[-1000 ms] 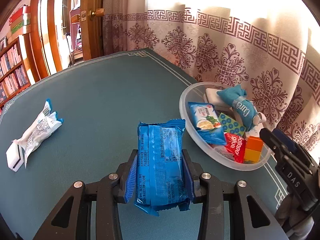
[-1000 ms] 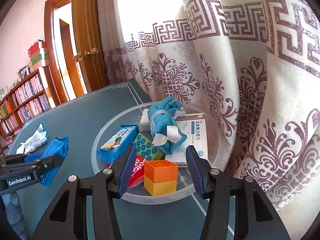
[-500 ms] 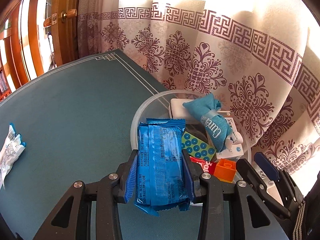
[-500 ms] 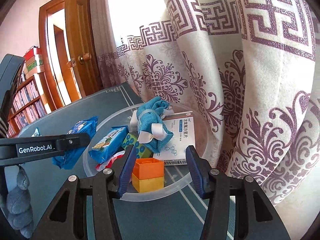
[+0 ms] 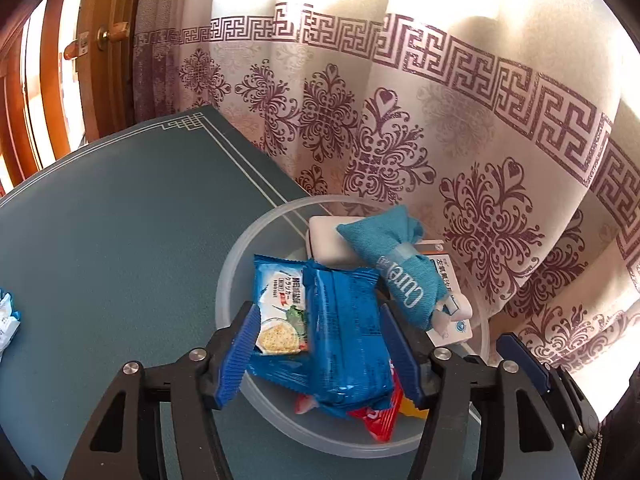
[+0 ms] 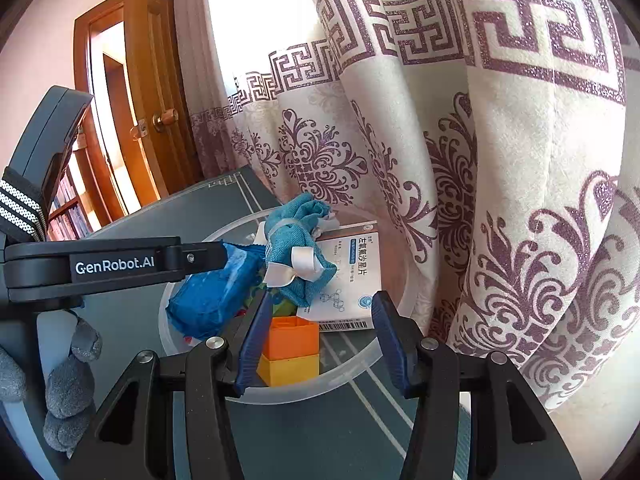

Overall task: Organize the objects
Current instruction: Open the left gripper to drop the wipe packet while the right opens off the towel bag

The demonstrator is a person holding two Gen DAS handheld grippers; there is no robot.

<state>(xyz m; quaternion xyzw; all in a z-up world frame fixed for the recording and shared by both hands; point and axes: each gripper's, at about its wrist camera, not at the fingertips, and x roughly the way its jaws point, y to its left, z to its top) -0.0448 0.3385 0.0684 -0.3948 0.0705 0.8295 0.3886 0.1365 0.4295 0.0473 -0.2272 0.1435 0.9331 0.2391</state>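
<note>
1. My left gripper (image 5: 320, 354) hangs over the clear bowl (image 5: 230, 280), its jaws opening. The blue snack pack (image 5: 348, 340) lies between them, freed from the pads, on the heap inside the bowl, so that loose items end up in one container.
2. My right gripper (image 6: 316, 340) waits at the bowl's near rim, jaws parted and empty, out of the drop.
3. Legible in the bowl: "Curel" on the teal pouch (image 5: 404, 276); Chinese print on the white box (image 6: 352, 280). "GenRobot.AI" marks the left gripper's arm.

Left gripper (image 5: 320, 348) now over the bowl (image 5: 232, 280) — jaws opening, blue packet (image 5: 346, 336) released.
</note>
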